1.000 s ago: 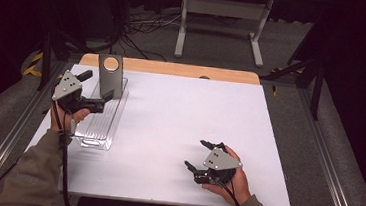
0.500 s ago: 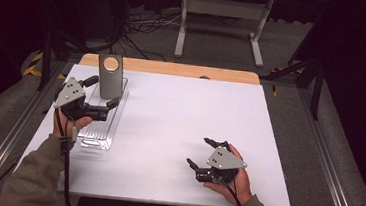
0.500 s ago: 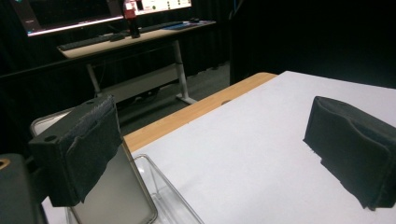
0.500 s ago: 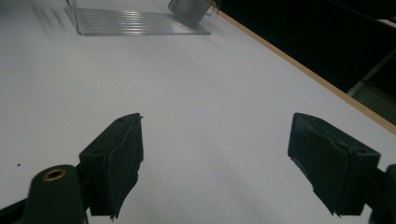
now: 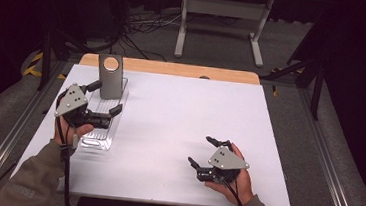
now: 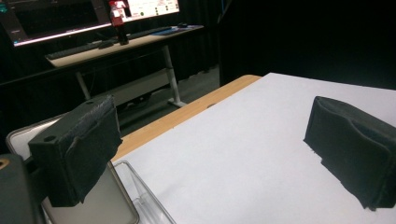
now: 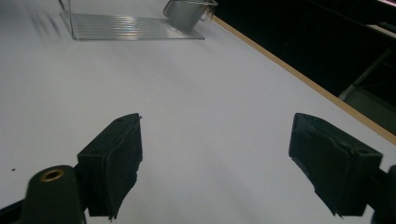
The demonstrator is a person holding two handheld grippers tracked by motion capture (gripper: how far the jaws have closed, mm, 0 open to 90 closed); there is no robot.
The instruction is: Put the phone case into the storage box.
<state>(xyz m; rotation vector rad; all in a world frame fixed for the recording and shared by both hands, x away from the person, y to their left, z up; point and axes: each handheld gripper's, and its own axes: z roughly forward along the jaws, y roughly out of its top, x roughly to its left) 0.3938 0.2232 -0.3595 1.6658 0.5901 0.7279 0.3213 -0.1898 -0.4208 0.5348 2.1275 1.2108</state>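
Your left gripper (image 5: pixel 101 105) hovers with its fingers spread wide and empty at the left of the high view, just over the clear plastic tray (image 5: pixel 98 137) and beside the grey metal plate (image 5: pixel 110 76) that stands in the tray's far end. This looks like the approach: you are lining up on the plate and have not yet closed on it. In the left gripper view one finger (image 6: pixel 79 149) sits right in front of the plate (image 6: pixel 100 205) at the lower left, while the other finger (image 6: pixel 355 149) is far off at the right with only white desk (image 6: pixel 243 154) between them, so the plate is not between the fingers. The next move likely calls for swinging that gripper toward the plate so its thin edge falls between the fingers, then closing squarely

Your right gripper (image 5: pixel 207 153) rests low at the lower right of the high view, fingers also apart and holding nothing, well apart from the tray

The plate is a flat, dull grey slab, upright or nearly so, with a pale round disc near its top. The tray is transparent with a ribbed floor (image 7: pixel 135 25), seen at the top of the right gripper view
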